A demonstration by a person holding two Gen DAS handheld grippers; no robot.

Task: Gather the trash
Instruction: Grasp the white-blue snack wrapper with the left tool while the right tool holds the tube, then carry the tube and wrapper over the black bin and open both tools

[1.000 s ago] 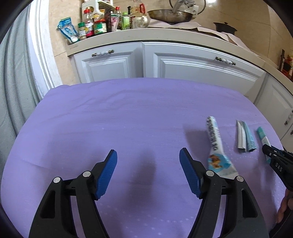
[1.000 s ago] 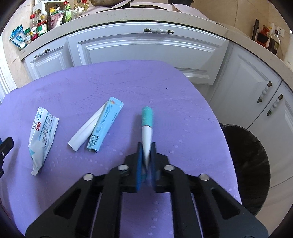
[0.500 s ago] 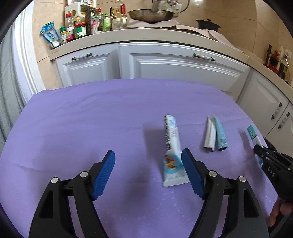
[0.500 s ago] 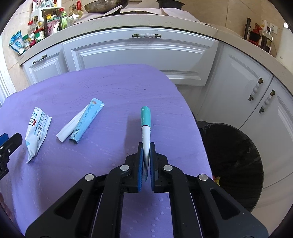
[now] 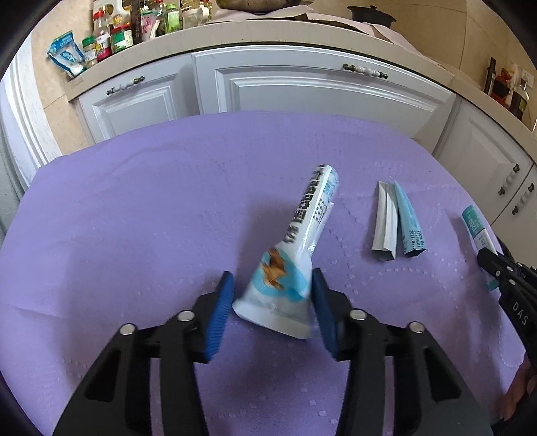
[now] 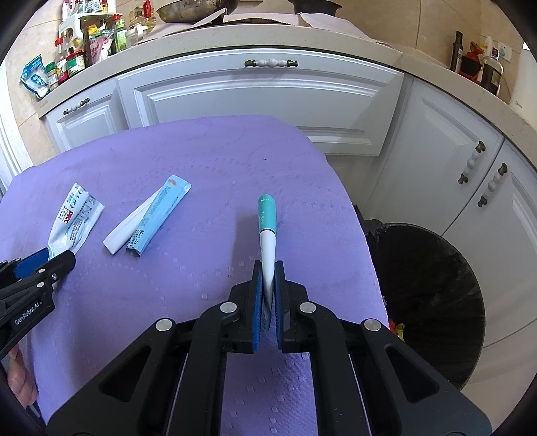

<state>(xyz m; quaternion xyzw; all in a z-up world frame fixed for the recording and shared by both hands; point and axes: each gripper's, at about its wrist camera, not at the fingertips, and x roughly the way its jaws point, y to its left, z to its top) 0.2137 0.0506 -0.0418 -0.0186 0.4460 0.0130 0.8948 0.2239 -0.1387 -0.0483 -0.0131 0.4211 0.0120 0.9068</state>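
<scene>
Left gripper (image 5: 272, 302) over the purple tablecloth (image 5: 134, 218), jaws closing, blue pads either side of the wide end of a white and blue snack wrapper (image 5: 295, 251). Right pad touching the wrapper's edge; left pad just short of it, so not yet clamped. Wrapper's narrow end tilted up and away from the gripper, a shadow under it on the cloth.

Right gripper (image 6: 268, 285) clamped tight on a thin teal and white sachet (image 6: 266, 221), held clear above the cloth, teal end pointing away from the fingers. Same sachet seen at the right edge of the left view (image 5: 476, 228), poking out of the black jaws there.

Two more sachets flat on the cloth between the grippers: a white sachet (image 5: 384, 223) and a light blue sachet (image 5: 407, 223), side by side, touching at the far end and spreading slightly toward the near end. Seen also in the right view as a white strip (image 6: 131, 224) beside a blue one (image 6: 161, 211).

Black trash bin (image 6: 433, 288) on the floor just past the right edge of the table, lined with a dark bag, mouth open. Inside mostly dark; only a small scrap of red and yellow (image 6: 396, 327) visible at the near rim, otherwise could not tell the contents.

White cabinets (image 6: 261, 100) behind the table. Jars and bottles (image 6: 84, 47) crowded on the counter's left end, contents too small to make out; a metal pan (image 6: 194, 10) further along.
</scene>
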